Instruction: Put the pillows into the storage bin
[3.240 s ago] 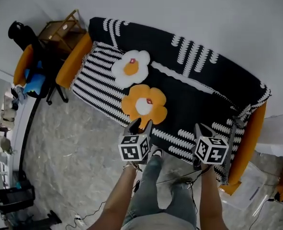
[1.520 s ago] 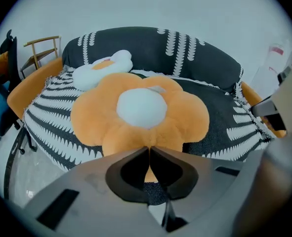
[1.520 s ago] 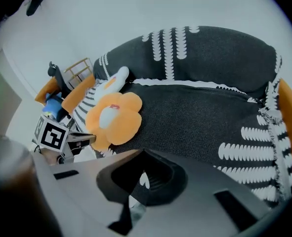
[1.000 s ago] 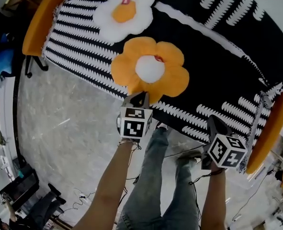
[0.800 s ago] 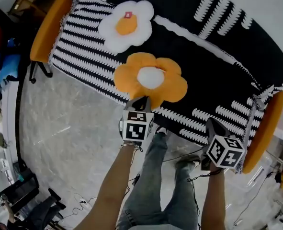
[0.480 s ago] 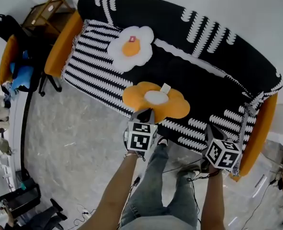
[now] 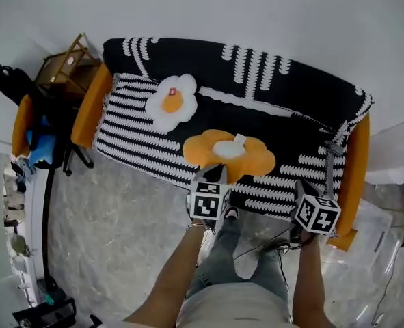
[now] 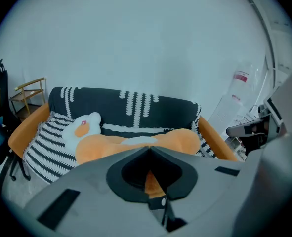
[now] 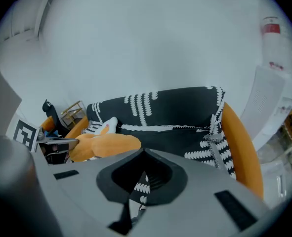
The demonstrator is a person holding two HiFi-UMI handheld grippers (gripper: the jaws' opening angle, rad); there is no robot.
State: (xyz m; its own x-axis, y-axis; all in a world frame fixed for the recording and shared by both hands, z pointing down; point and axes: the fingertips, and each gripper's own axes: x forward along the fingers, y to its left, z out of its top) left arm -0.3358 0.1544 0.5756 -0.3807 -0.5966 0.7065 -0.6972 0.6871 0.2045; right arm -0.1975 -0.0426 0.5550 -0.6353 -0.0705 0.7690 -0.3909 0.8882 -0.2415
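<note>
A sofa (image 7: 91, 111) with orange arms stands on the grey marbled floor (image 7: 106, 217), spanning the middle of the head view. A black throw (image 7: 290, 87) with white stripes covers its back and seat. A white flower pillow (image 7: 171, 101) lies on the seat, left of centre. An orange flower pillow (image 7: 249, 157) sits over the seat's front edge, lower centre; whether it rests there cannot be told.

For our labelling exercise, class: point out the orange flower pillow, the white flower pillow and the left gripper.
orange flower pillow (image 7: 229, 150), head view, its white centre.
white flower pillow (image 7: 171, 102), head view, its orange centre.
left gripper (image 7: 214, 173), head view, tips clamped on the orange pillow.
</note>
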